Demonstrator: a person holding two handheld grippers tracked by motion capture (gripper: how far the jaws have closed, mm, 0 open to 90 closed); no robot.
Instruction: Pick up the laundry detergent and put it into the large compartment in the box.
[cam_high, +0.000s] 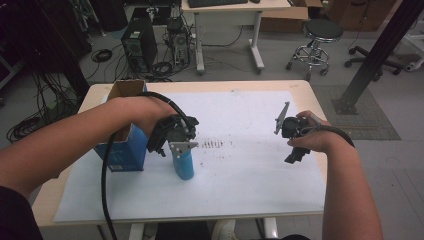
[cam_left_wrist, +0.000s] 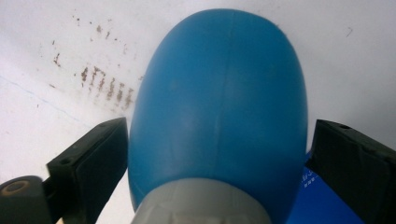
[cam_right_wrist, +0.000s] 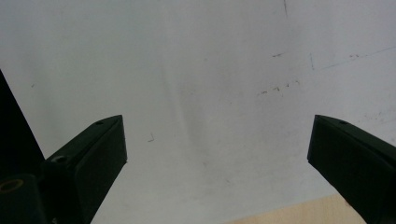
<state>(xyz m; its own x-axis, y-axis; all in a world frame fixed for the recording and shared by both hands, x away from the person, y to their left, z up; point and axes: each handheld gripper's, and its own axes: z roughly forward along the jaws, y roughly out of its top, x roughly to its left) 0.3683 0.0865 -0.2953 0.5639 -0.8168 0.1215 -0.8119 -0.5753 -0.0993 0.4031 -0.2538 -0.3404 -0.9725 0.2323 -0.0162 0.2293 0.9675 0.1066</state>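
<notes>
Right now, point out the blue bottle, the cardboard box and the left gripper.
blue bottle (cam_left_wrist: 219, 107), left gripper view, middle of its body.
cardboard box (cam_high: 121, 154), high view, its blue front wall.
left gripper (cam_high: 174, 141), high view, between its fingers.

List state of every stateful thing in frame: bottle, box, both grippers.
Blue bottle: upright on the white paper, grey cap on, between the left gripper's fingers.
Blue cardboard box: standing, top flaps open, contents hidden.
Left gripper: open around the bottle, gaps on both sides.
Right gripper: open, empty, above bare paper.
</notes>
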